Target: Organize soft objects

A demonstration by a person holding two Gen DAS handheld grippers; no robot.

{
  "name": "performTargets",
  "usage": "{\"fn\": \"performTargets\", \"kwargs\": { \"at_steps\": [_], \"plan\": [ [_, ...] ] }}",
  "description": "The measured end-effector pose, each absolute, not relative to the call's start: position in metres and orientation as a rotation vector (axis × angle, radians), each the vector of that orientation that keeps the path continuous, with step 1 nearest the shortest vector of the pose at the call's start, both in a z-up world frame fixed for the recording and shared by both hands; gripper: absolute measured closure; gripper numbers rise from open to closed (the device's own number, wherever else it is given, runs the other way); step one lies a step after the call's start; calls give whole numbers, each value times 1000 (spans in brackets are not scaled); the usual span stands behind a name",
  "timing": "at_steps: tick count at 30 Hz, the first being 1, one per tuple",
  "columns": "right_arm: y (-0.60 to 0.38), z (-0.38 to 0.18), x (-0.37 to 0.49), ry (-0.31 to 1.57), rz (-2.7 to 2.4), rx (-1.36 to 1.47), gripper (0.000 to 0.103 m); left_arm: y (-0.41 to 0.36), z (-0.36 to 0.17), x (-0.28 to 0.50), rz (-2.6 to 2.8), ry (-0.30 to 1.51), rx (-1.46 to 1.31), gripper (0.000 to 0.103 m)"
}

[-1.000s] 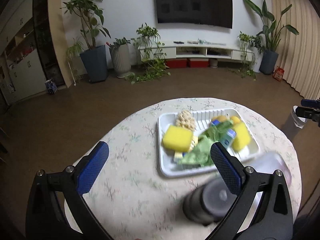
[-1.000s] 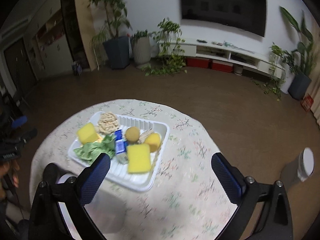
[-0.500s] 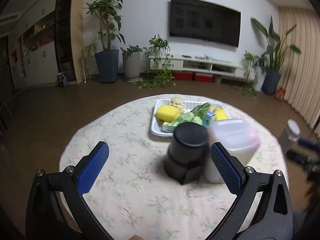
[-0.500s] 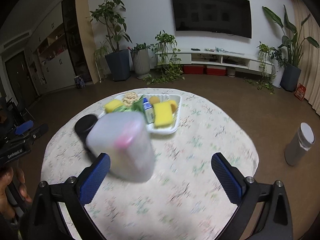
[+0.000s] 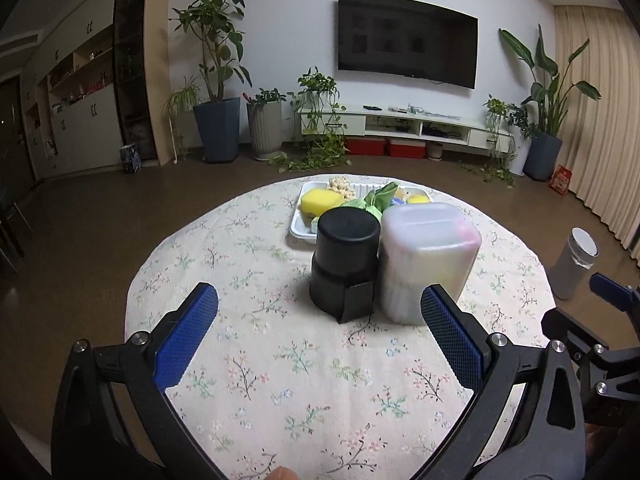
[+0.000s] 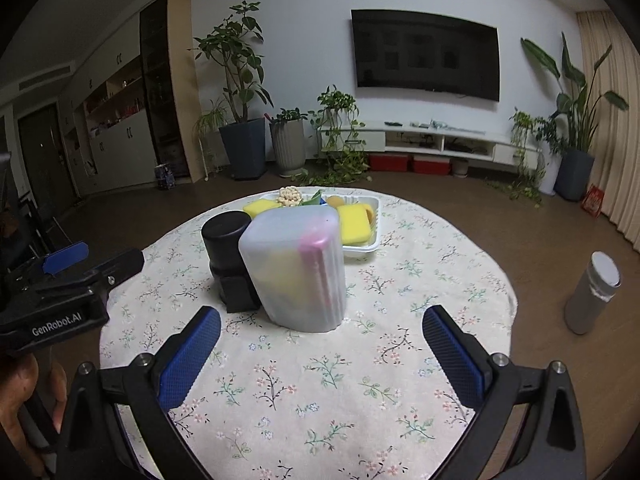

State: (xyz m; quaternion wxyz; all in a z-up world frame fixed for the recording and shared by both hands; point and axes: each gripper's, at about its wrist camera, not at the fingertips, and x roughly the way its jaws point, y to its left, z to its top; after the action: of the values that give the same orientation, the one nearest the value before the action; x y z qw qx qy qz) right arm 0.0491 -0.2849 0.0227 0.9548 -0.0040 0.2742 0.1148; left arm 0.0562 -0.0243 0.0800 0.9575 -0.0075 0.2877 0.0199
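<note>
Both grippers, left (image 5: 318, 312) and right (image 6: 320, 334), hover wide and empty over the tabletop's (image 5: 256, 360) near edge, while sponges (image 6: 354, 224) fill the tray (image 6: 362, 249) by its far edge.

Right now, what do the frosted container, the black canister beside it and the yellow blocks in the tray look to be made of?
Frosted container: probably translucent matte plastic; pink and yellow contents show blurred through its wall.
Black canister: opaque, matte, likely plastic; it shows only a dull sheen, so I can't be sure.
Yellow blocks: seemingly foam sponge, with rounded edges and no shine.
White tray: thin, ribbed; plastic or foam.
</note>
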Motion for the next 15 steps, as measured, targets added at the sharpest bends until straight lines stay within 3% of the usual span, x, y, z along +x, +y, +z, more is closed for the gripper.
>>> {"fn": "performTargets", "kwargs": {
  "at_steps": [15],
  "plan": [
    [-282, 26, 38, 546, 211, -22, 0, -22, 70, 51, 73, 628, -36, 0]
  ]
}}
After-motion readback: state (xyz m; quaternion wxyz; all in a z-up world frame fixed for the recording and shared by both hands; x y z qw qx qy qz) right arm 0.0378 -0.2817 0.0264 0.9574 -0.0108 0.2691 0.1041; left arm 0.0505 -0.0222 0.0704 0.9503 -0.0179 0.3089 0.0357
